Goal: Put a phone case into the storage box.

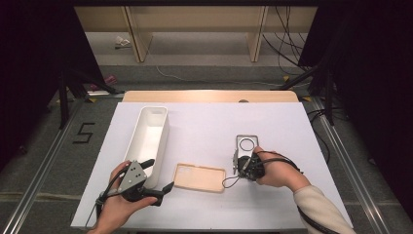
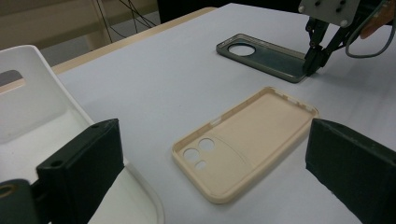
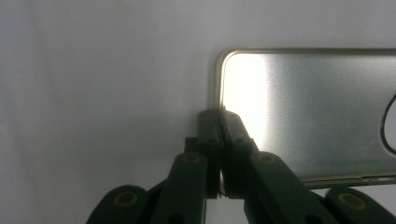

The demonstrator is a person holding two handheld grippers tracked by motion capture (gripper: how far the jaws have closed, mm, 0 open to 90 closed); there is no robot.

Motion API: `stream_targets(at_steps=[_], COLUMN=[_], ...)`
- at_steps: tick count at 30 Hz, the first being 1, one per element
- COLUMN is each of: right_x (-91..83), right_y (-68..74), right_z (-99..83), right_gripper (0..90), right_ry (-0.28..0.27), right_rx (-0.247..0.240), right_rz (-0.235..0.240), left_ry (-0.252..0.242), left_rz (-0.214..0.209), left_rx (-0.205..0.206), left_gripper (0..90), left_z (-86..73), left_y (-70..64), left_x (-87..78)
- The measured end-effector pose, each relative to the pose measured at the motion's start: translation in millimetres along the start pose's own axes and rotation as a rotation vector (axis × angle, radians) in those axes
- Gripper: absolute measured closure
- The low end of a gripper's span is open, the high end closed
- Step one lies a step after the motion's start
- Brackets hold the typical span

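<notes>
High view shows two phone cases on the white table (image 1: 204, 122) and one long white bin (image 1: 148, 141) at its left, with nothing visible inside. The right gripper (image 3: 218, 122) has its jaws pinched shut on the near rim of the clear grey case (image 3: 308, 112), which lies flat to the right of centre. The beige case (image 2: 245, 142) lies untouched just beside the bin. The left gripper (image 2: 210, 163) hovers near it, jaws spread wide. Judging from this, neither case is binned yet; both remain.
</notes>
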State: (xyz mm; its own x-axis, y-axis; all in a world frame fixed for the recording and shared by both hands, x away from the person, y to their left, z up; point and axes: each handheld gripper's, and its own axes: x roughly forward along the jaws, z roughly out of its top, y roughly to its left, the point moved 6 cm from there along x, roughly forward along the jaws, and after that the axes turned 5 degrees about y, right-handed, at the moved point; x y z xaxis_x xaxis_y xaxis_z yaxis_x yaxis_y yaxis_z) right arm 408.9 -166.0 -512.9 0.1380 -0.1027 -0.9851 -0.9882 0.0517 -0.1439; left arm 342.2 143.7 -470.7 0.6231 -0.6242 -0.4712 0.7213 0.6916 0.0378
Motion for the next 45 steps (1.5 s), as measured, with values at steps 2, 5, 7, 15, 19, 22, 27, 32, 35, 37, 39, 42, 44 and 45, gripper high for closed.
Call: stream_targets(at_steps=[2,5,7,15,19,22,27,32,35,37,39,42,44,45], right_x=[-0.8,-3.0,-5.4,-13.5,-18.4,-23.8,-32.9,-37.8,-41.0,-43.9,-45.5,-47.0,-47.2,-47.4], right_y=[0.4,0.7,0.8,3.2,4.9,3.9,0.0,-2.7,-3.6,-4.9,-5.7,-6.6,-6.7,-6.6], right_z=[-0.6,-1.2,-2.4,-5.7,-9.2,-10.7,-11.3,-13.2,-14.5,-15.0,-15.6,-17.1,-17.5,-17.9], right_gripper=[88.6,88.7,88.7,88.9,88.9,88.8,88.8,88.8,88.8,88.8,88.8,88.8,88.8,88.8], right_ry=[-0.006,-0.026,-0.032,-0.11,-0.165,-0.223,-0.325,-0.389,-0.425,-0.465,-0.482,-0.514,-0.543,-0.557], right_rx=[0.012,0.021,0.01,0.036,0.057,0.083,0.133,0.159,0.187,0.199,0.211,0.236,0.25,0.259], right_rz=[0.007,0.007,0.012,0.031,0.035,0.035,0.021,0.016,0.004,-0.012,-0.026,-0.057,-0.056,-0.06], left_ry=[-0.001,-0.001,-0.001,-0.003,-0.003,-0.004,-0.003,-0.003,-0.002,-0.001,0.002,0.0,-0.001,0.001], left_rz=[0.0,0.002,0.002,0.004,0.004,0.005,0.005,0.006,0.008,0.009,0.007,0.008,0.007,0.006], left_rx=[0.0,0.0,-0.001,0.0,-0.001,0.0,-0.003,-0.002,0.0,-0.001,0.002,-0.002,-0.002,-0.001], left_gripper=[3.7,3.7,3.7,3.7,3.7,3.7,3.7,3.7,3.7,3.7,3.7,3.7,3.7,3.7], left_z=[0.1,0.2,0.1,0.3,0.1,0.1,-0.4,-0.5,-0.7,-0.7,-1.1,-1.1,-1.1,-1.1], left_y=[-0.1,0.4,0.5,0.8,1.1,1.1,1.4,1.8,1.7,1.7,1.8,2.1,2.0,1.9], left_x=[-0.2,-0.6,-0.7,-1.6,-1.7,-1.9,-1.9,-1.7,-1.7,-1.6,-1.4,-1.3,-1.5,-1.6])
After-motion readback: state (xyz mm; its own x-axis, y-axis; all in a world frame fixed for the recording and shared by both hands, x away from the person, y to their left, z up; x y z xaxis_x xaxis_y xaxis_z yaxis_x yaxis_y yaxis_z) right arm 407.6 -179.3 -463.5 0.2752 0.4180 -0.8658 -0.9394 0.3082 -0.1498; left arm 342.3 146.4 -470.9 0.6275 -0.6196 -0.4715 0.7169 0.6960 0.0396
